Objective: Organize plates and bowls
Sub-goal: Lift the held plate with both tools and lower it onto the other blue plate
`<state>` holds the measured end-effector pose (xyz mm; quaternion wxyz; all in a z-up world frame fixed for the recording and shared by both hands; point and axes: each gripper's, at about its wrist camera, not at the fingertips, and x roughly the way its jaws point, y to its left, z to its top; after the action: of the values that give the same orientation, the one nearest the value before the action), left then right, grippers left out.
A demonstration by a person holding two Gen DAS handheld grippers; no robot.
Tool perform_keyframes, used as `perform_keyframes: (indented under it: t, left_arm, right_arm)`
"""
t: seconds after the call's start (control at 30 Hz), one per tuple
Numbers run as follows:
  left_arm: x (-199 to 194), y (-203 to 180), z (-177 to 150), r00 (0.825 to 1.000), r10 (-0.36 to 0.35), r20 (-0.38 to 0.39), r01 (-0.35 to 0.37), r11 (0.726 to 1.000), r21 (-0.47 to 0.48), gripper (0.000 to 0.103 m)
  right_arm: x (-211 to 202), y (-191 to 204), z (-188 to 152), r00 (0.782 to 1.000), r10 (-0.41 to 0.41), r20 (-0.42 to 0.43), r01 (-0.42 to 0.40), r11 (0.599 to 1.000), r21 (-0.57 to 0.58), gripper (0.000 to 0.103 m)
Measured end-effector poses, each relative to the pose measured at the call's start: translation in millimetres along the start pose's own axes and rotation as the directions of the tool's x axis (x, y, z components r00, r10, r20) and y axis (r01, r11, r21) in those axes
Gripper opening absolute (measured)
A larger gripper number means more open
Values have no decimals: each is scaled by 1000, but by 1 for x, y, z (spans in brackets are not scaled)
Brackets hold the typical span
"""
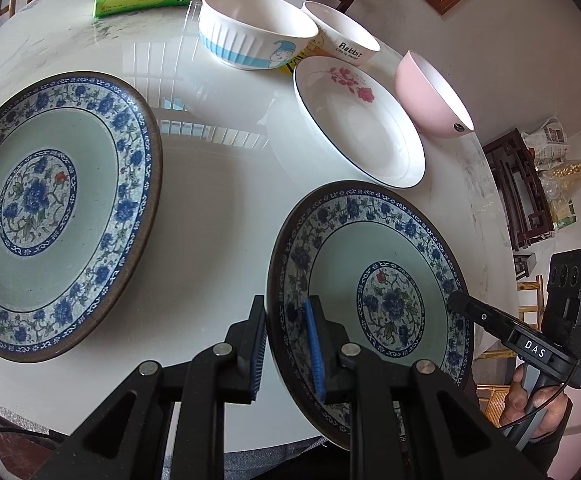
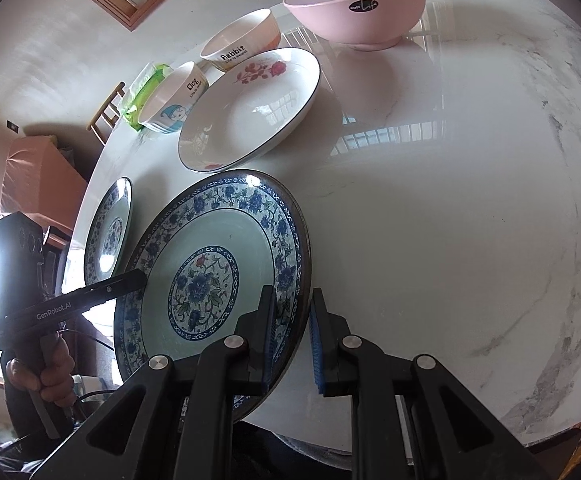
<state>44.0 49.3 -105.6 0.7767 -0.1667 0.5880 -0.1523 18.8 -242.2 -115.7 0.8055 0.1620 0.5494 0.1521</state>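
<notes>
- Grippers both pinch one blue-patterned plate [image 1: 374, 280]: your left gripper [image 1: 286, 344] clamps its left rim, your right gripper [image 2: 292, 332] the opposite rim.
- Plate tilts, lifted over the white table [image 1: 218, 208].
- Second blue-patterned plate [image 1: 54, 208] lies flat to the left.
- Beyond sit a rose plate [image 1: 358, 120], a pink bowl [image 1: 430, 96] and two cartoon bowls [image 1: 254, 28].

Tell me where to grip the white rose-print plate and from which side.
Grip the white rose-print plate by its thin raised rim on the near edge, one finger over and one under. It lies flat, and the pink bowl and Rabbit bowl crowd its far side.
</notes>
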Motion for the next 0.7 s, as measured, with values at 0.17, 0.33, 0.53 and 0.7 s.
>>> perform_keyframes:
  t: [0.17,0.33,0.53,0.7]
  left_arm:
    - [-9,11,-2,1000,3,16,-2,1000,-18,19]
    - [-24,17,-1,998,11,56,-9,1000,-28,19]
    - [-41,32,2,996,21,89,-16,998,-57,19]
    - [-54,50,5,993,36,111,-26,996,-90,19]
  right_arm:
    - [3,11,2,1000,7,-7,-7,1000,-30,16]
    - [5,25,4,1000,0,-3,0,998,-62,16]
    - [7,46,10,1000,18,-4,-18,996,-91,16]
    - [16,66,16,1000,22,-10,-24,992,-127,16]
